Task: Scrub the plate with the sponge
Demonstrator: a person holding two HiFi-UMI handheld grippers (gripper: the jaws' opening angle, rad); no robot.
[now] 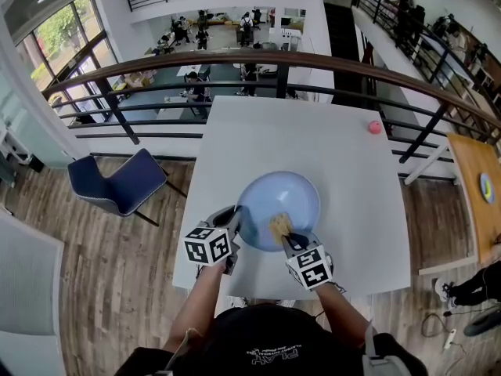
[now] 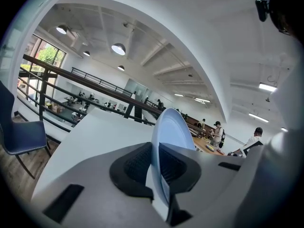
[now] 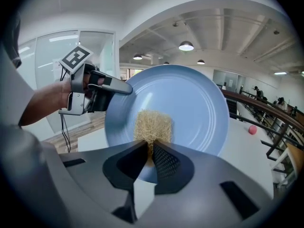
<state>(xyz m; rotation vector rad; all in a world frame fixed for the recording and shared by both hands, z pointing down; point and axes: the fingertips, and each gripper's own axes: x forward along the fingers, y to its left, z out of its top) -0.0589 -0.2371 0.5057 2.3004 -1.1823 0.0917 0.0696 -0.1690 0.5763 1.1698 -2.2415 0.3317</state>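
A pale blue plate (image 1: pixel 279 198) is held tilted up over the white table (image 1: pixel 313 135). My left gripper (image 1: pixel 237 225) is shut on its left rim; in the left gripper view the plate (image 2: pixel 172 127) runs edge-on between the pads of that gripper (image 2: pixel 156 164). The same gripper (image 3: pixel 124 88) shows clamping the rim in the right gripper view. My right gripper (image 1: pixel 288 238) is shut on a straw-coloured fibrous sponge (image 1: pixel 280 225). That sponge (image 3: pixel 153 125) sticks out of the right gripper (image 3: pixel 149 156) and lies against the plate's (image 3: pixel 194 103) inner face, low and left of centre.
A small pink ball (image 1: pixel 375 127) lies at the table's far right corner. A blue chair (image 1: pixel 117 180) stands on the wood floor to the left. A dark railing (image 1: pixel 282 61) runs behind the table, and a wooden table (image 1: pixel 479 186) stands at the right.
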